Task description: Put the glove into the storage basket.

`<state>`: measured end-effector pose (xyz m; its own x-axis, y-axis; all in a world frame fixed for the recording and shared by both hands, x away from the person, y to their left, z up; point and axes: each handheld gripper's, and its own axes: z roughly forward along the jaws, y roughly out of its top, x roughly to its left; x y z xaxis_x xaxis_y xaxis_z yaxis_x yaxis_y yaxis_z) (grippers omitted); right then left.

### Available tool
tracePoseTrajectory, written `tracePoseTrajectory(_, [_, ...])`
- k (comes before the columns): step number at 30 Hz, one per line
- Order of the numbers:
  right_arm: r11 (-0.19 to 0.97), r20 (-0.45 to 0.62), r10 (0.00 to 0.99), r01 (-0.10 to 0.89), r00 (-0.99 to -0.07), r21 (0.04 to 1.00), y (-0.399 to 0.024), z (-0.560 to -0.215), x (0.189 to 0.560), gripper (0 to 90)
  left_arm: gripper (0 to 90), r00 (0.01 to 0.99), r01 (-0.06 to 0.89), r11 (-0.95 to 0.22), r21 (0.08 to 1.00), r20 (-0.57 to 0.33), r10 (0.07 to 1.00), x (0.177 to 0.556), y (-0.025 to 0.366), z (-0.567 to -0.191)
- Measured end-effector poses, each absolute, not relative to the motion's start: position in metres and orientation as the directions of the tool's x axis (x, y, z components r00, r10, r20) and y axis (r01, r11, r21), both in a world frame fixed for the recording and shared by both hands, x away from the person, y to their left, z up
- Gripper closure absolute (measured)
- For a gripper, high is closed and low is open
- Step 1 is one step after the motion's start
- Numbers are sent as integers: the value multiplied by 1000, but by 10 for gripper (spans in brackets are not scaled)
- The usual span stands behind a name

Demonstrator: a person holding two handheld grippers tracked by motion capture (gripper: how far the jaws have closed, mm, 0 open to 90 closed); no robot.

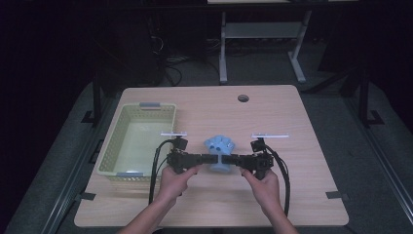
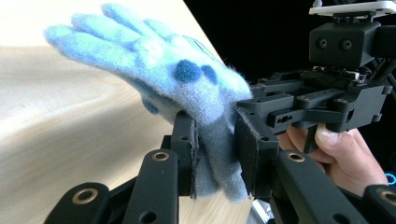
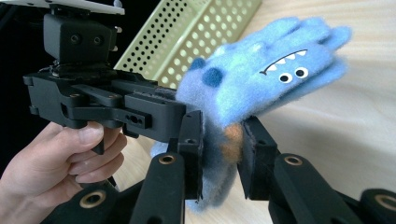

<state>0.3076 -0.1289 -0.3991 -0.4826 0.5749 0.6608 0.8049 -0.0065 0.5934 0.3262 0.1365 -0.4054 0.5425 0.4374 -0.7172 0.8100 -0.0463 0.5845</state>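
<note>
Left gripper (image 1: 207,158) & right gripper (image 1: 237,159) both clamp the blue glove (image 1: 220,148) at its cuff, from opposite sides, mid-frame in high view. Glove fingers point toward top of frame; looks lifted just off the wood. To do it well, I'd judge: keep both grips firm w/ hands level and moving together so the cuff doesn't slip or stretch. Green basket (image 1: 113,155) sits left of frame, on a wooden table (image 1: 292,195). Dark room; grey desk frame (image 1: 263,34) at top.
</note>
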Motion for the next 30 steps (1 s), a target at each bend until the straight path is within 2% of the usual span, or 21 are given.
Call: tracePoseTrajectory(30, [85, 642, 518, 781, -565, 618, -72, -364, 337, 728, 695, 547, 794, -9, 608, -707, 448, 335, 197, -373])
